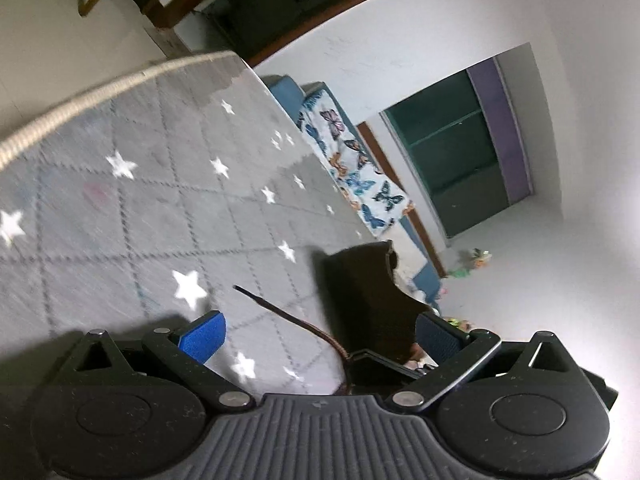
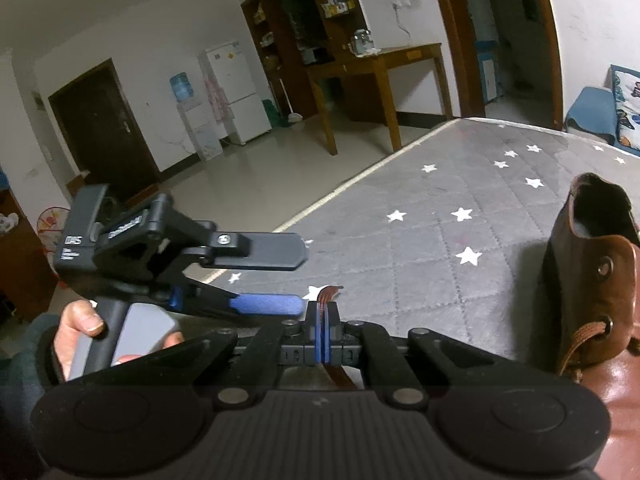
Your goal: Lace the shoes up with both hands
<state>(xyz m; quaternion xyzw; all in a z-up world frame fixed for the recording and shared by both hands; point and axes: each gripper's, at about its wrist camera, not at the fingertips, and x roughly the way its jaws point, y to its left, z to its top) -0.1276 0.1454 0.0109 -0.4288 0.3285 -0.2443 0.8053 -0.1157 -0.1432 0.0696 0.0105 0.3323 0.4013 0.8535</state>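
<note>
Brown leather shoe, half laced, on your star mat

Your shoe [image 2: 596,280] stands upright on the grey mat, its top open, metal eyelets showing. Its flat brown lace [image 2: 326,294] runs from a lower eyelet, one end pinched flat.

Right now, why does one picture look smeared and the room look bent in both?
Left wrist view: the star mat is streaked by motion blur, and the white wall is washed out. Right wrist view: sharper; the fisheye lens bows the doorframe, and the shoe shows glare.
</note>
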